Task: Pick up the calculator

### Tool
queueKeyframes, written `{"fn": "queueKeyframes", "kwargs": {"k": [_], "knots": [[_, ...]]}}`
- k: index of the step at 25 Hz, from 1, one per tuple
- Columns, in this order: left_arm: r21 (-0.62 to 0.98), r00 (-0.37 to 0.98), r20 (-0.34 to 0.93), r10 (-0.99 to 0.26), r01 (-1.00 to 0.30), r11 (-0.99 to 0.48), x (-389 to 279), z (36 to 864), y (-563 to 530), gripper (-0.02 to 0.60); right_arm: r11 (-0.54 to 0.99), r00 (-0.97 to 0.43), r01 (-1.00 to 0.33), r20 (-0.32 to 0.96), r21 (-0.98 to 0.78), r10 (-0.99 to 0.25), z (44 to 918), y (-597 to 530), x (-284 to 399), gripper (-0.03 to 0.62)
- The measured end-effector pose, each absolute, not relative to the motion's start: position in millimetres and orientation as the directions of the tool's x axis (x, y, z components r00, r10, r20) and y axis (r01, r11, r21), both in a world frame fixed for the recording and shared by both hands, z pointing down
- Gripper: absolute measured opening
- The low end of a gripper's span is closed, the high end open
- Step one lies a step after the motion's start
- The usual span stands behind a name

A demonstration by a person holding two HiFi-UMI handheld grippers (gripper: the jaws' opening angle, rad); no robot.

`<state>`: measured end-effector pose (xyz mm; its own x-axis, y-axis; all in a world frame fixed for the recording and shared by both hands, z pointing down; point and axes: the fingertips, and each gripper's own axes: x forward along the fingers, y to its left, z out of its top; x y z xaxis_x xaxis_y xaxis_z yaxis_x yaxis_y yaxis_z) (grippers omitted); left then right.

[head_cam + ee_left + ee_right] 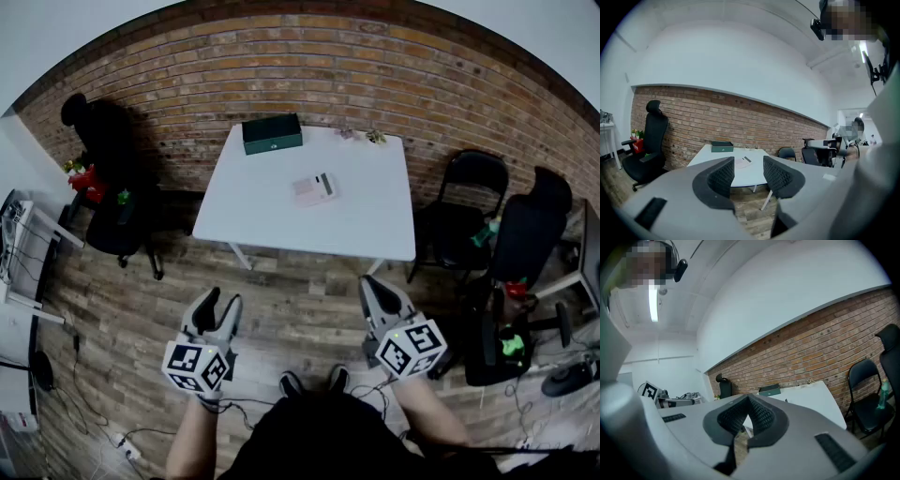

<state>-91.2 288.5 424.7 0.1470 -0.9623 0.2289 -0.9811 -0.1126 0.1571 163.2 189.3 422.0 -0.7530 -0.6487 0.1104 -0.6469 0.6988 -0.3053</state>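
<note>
The calculator [314, 188], pale pink-white with a dark screen, lies flat near the middle of the white table [375, 220]. In the left gripper view the calculator [743, 162] appears far off, framed by the gap between the jaws. My left gripper [218, 305] hangs over the wood floor well short of the table's near edge, and its jaws [747, 168] stand open and empty. My right gripper [373, 286] hovers near the table's front right corner, also short of it. In its own view the right gripper [749, 401] is shut with nothing in it.
A dark green box [272, 133] sits at the table's far edge, with small items [361, 136] to its right. A black office chair [108, 178] stands left of the table, a folding chair [464, 206] and another black chair [527, 234] to the right. Cables [84, 403] trail over the floor.
</note>
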Motion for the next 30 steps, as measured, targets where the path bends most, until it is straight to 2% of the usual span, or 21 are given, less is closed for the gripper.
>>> {"fn": "queueKeyframes", "kwargs": {"k": [10, 18, 20, 30], "knots": [[0.171, 0.142, 0.24, -0.96, -0.98, -0.102, -37.4, 425.8, 289.7, 0.189, 0.713, -0.768, -0.627, 0.094, -0.314, -0.634, 421.6, 179.9, 200.8, 0.004], [0.165, 0.094, 0.243, -0.966, -0.985, -0.054, -11.7, 425.1, 293.9, 0.189, 0.678, -0.756, -0.623, 0.079, -0.389, -0.65, 424.6, 158.3, 227.2, 0.009], [0.157, 0.078, 0.243, -0.967, -0.987, -0.04, -7.1, 424.7, 295.2, 0.189, 0.683, -0.761, -0.617, 0.074, -0.391, -0.645, 425.5, 154.5, 233.0, 0.035], [0.17, 0.041, 0.268, -0.962, -0.985, 0.005, -5.4, 442.0, 290.6, 0.189, 0.681, -0.771, -0.607, 0.097, -0.409, -0.629, 442.3, 131.1, 242.1, 0.049]]}}
